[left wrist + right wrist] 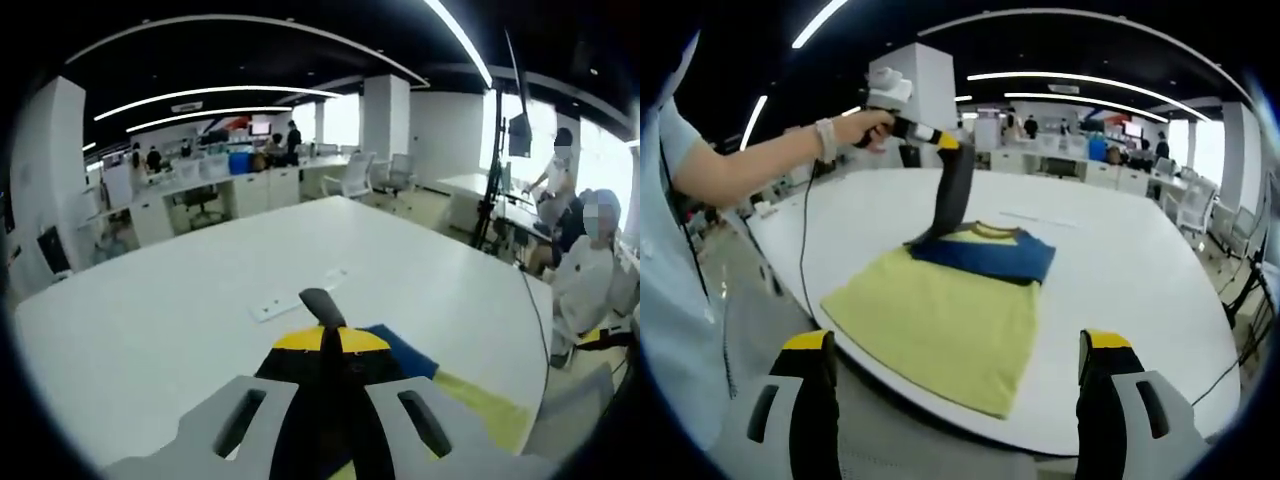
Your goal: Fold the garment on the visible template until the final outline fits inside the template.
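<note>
Garment [985, 252] — dark blue with a yellow collar — lies folded on the yellow template [940, 325] at the near edge of the white table [1120, 270]. Left gripper [937, 222], jaws pinched shut on the garment's near-left corner, lifts a strip of fabric upright. Right gripper [963, 385] hovers off the table's edge, jaws wide — holding nothing.

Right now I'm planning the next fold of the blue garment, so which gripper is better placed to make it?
Probably left: the left gripper's tongs are shut on the garment, lifting a dark flap. The right gripper hangs open, off the table edge.
</note>
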